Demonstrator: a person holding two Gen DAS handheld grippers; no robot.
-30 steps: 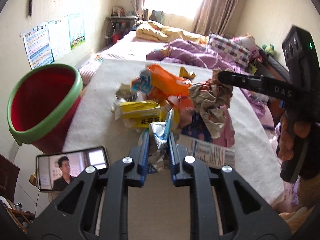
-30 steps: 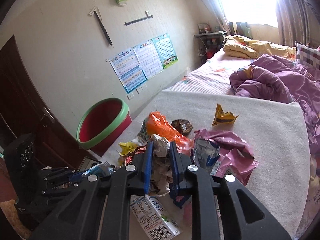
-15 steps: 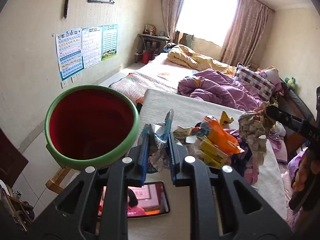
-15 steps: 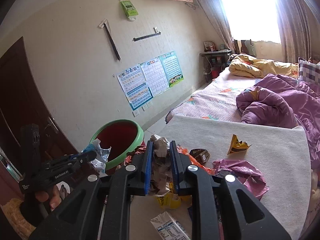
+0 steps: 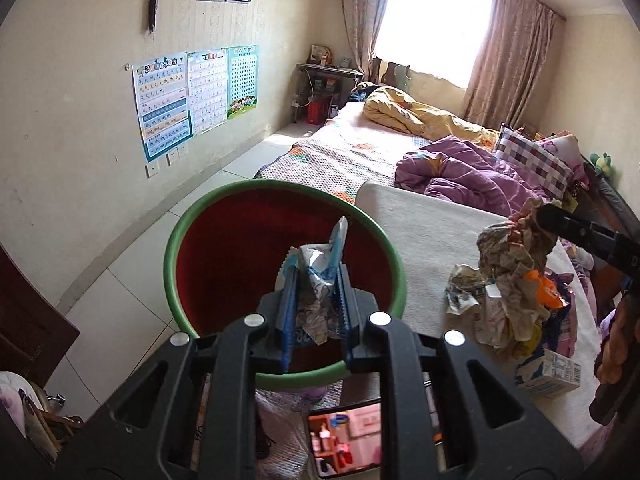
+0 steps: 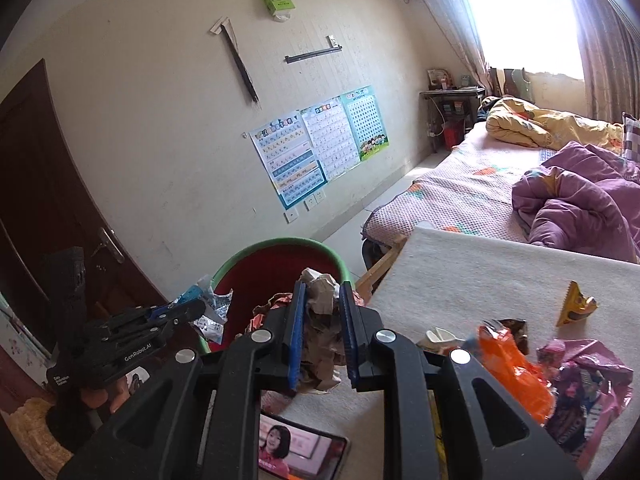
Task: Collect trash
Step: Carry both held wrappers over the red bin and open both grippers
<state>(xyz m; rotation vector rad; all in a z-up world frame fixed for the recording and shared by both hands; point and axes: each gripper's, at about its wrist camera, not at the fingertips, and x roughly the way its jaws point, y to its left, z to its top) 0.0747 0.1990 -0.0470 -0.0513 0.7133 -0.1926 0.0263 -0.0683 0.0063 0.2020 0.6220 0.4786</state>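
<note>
Left gripper (image 5: 316,284) clenched on a crumpled blue-and-white wrapper (image 5: 320,264), pads pressing both sides, wrapper's tip sticking up at 12 o'clock above the fingers. Held right over the mouth of the red bin (image 5: 240,248) with the green rim, bin filling the centre of the left wrist view. Phone (image 5: 348,436) with a lit screen at 6 o'clock, below the bin's near rim.

Right gripper (image 6: 322,304) clenched on a wad of brown crumpled paper (image 6: 320,320), wad bulging above and below the blue pads. Same red bin just beyond the fingertips at 12 o'clock, left gripper at 9 o'clock over its rim. In the left wrist view, brown wad hanging at 3 o'clock above the white pad (image 5: 432,224).

Remaining trash heaped on the white pad: orange bag (image 6: 508,360) and pink wrapper (image 6: 580,384) at 4 o'clock of the right wrist view, small yellow packet (image 6: 576,308) at 3 o'clock, apart from the heap. Milk carton (image 5: 548,372) at 4 o'clock in the left wrist view.

Purple quilt (image 6: 576,200) on the bed at 2 o'clock.
</note>
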